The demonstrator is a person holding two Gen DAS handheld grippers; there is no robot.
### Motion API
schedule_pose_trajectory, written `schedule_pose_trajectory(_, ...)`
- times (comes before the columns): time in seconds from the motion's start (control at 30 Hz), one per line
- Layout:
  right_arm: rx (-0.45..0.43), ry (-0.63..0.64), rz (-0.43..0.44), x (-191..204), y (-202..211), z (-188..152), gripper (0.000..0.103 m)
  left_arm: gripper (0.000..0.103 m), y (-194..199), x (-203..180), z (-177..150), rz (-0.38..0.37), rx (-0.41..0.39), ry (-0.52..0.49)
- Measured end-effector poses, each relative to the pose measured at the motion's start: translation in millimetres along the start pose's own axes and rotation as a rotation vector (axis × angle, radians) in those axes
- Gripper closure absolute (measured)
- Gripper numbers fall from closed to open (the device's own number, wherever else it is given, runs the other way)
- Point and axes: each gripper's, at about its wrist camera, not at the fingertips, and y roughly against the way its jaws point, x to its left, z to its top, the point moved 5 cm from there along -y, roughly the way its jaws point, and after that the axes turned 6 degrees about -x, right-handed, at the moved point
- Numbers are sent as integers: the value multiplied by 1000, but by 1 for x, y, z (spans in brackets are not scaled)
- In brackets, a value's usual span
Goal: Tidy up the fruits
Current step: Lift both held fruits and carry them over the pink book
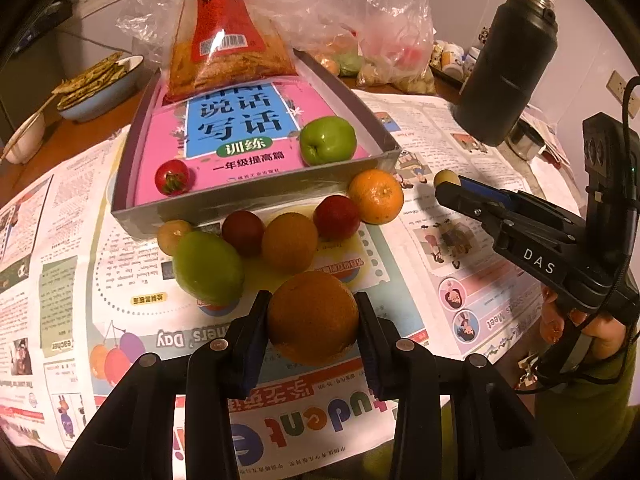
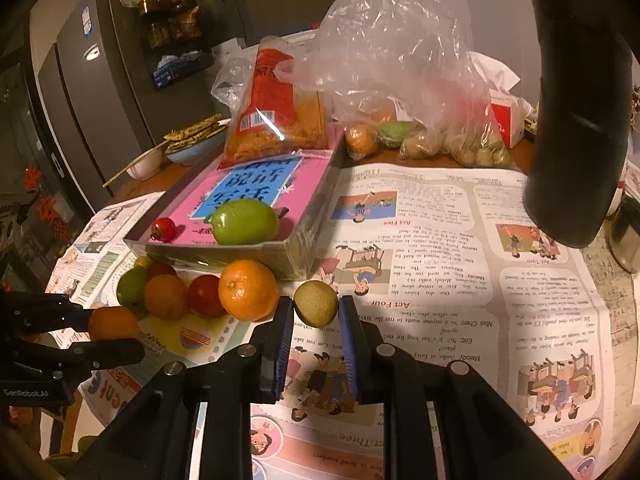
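Writing: "DAS" on right gripper [image 1: 448,184]; "Student" on newspaper [image 1: 440,128]
Left gripper [image 1: 312,316]: clamps round orange [image 1: 312,316]
Right gripper: pinches small yellow-green fruit [image 2: 316,303]
Ahead: grey cardboard tray [image 1: 256,204]

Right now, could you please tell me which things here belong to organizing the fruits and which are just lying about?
For the job:
- orange in the left tool
- small yellowish fruit in the right tool
- loose fruit pile
- box holding a green apple and tomato

Lying about:
- snack bag
- dark flask
- plastic bags
- bowl
- newspaper
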Motion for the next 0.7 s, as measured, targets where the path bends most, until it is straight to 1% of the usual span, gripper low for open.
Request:
schedule_pose_trajectory(0.3, -47, 10, 39, 13, 15, 10, 79, 61, 15, 5, 10, 6, -40, 8)
schedule_pose_trajectory(0.7, -102, 7, 62, 24, 32, 24, 79, 61, 29, 9, 24, 6, -82, 8)
